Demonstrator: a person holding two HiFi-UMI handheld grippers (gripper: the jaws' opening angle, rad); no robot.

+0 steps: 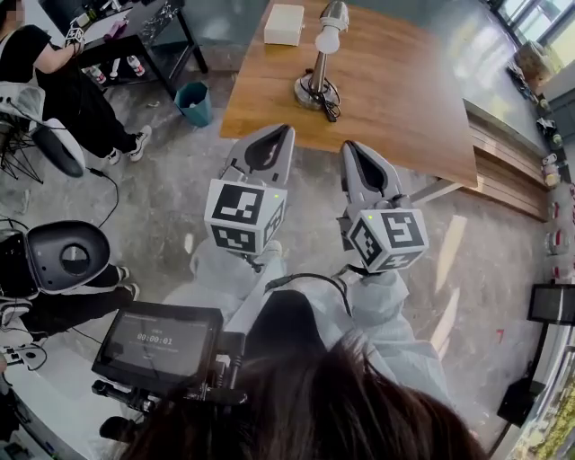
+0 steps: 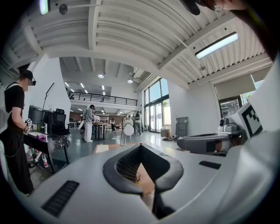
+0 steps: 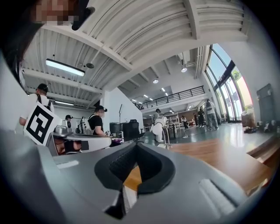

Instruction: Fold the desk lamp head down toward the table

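A silver desk lamp [image 1: 320, 67] stands on the wooden table [image 1: 404, 99], its round base near the front edge, its stem upright and its white bulb head at the top. Both grippers are held side by side in front of the table, pointing level at the lamp and well short of it. My left gripper [image 1: 280, 133] is shut and holds nothing; its tip reaches the table's near edge. My right gripper [image 1: 352, 147] is also shut and holds nothing. The lamp [image 2: 127, 130] shows small and far ahead in the left gripper view, above my left gripper [image 2: 141, 146]. In the right gripper view the lamp [image 3: 159, 127] stands beyond my right gripper [image 3: 137, 144].
A white box [image 1: 284, 24] lies on the table behind the lamp. A teal bin [image 1: 194, 102] stands on the floor at the table's left corner. A seated person [image 1: 54, 81] and a black desk are at the far left. A wooden bench [image 1: 512, 175] runs along the right.
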